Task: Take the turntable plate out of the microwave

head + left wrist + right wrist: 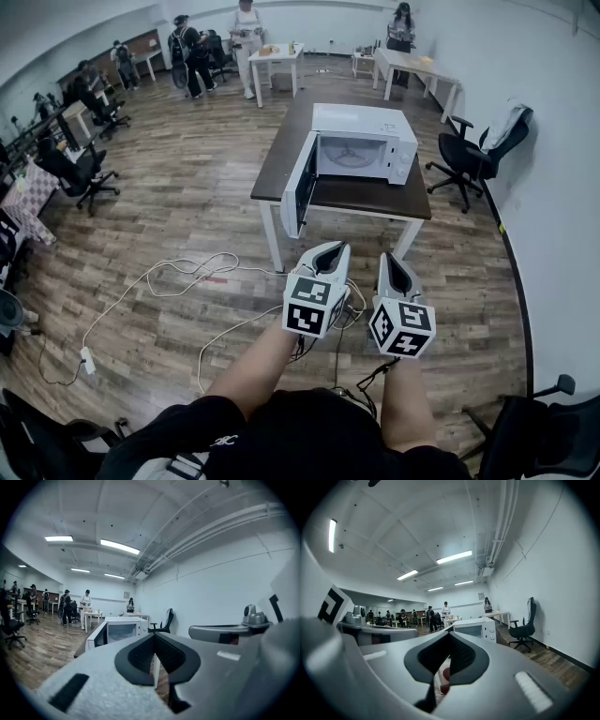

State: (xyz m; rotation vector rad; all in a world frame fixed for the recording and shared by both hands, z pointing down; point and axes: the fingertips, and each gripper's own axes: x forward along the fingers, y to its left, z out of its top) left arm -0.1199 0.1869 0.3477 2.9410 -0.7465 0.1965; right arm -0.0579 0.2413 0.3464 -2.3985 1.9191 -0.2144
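Note:
A white microwave [366, 141] stands on a dark brown table [366, 195] ahead of me, its door [300, 187] swung open to the left. Inside it lies the glass turntable plate [352, 155]. My left gripper [335, 248] and right gripper [389, 261] are held side by side close to my body, well short of the table, pointing at it. Both are shut with nothing between the jaws. The left gripper view shows its gripper [154, 637] with the microwave [123, 630] far beyond. In the right gripper view the microwave [476, 629] lies beyond that gripper [450, 635].
White cables [187, 272] trail over the wooden floor left of my grippers. A black office chair [469, 155] stands right of the table, and another [534, 422] sits at my lower right. Several people and white tables [277, 56] are at the far end of the room.

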